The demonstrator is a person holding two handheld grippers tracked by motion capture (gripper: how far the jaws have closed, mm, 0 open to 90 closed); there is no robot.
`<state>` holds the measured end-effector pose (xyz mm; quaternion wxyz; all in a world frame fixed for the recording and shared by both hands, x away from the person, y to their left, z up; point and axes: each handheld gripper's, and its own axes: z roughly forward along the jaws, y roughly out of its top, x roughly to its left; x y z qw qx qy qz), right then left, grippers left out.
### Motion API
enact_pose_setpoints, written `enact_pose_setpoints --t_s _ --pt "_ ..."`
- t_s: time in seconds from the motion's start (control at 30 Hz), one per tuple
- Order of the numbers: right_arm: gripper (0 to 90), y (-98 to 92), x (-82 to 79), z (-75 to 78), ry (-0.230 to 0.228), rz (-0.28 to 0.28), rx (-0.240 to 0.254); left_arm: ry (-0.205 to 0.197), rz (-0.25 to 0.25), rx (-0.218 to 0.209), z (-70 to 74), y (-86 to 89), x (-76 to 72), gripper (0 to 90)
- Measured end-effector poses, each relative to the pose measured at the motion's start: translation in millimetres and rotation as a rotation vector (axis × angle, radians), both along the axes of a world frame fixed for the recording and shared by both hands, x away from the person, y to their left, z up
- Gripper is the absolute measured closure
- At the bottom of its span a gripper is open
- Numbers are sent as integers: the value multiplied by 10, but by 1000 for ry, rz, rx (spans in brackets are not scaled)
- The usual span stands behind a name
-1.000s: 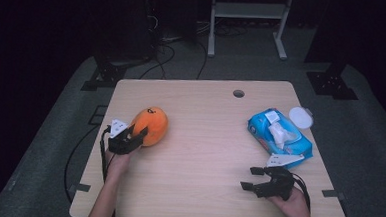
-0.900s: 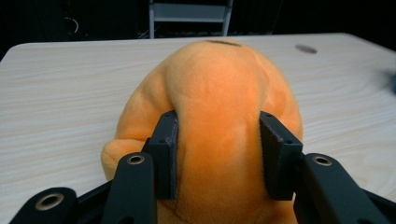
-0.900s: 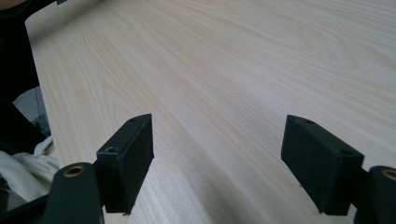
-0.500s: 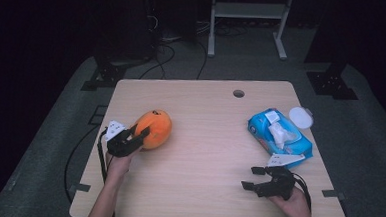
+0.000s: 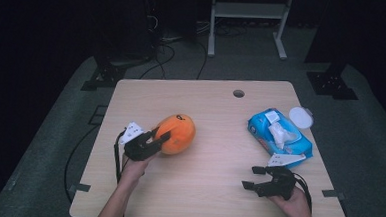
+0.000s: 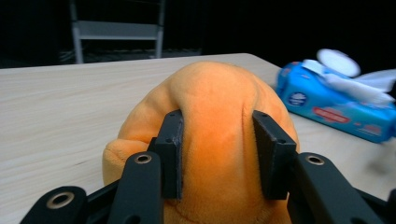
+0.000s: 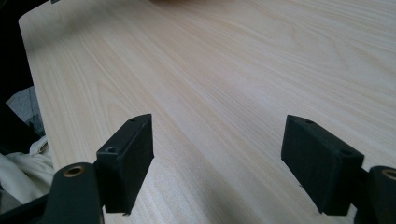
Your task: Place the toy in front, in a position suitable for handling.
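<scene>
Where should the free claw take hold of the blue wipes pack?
Grip the wipes pack across its narrow width at mid-body, coming straight down from above. It lies flat on the table, and a loose wipe sticks out of the top, so keep off that.

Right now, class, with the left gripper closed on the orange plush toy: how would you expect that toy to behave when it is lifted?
The orange plush toy is probably soft: its fabric dents where the left gripper squeezes it. It likely weighs little for its bulk. Being rounded, it might roll if set down loosely on the table.
</scene>
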<state>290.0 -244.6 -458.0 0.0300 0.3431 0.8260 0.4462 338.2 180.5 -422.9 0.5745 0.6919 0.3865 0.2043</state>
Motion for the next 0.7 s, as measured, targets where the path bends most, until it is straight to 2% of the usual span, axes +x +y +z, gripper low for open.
enact_pose_setpoints --t_s 0.1,0.13,0.23,0.3,0.43,0.7 --pt "242 -9 4 0 -2 -1 -1 -1 -27 -3 9 -77 -25 598" --pt "242 -13 5 2 -1 -3 0 0 -52 -5 17 -147 -51 598" --pt "242 -22 4 7 -3 -3 0 -3 -72 -4 22 -214 -77 598" --pt "242 -36 1 18 -10 -8 2 -8 -89 29 16 -314 -111 598" --pt "242 -71 -2 37 -15 -19 9 4 -120 24 -11 -408 -131 598" --pt "242 -117 9 45 -16 -33 15 3 -171 37 -19 -562 -187 598"
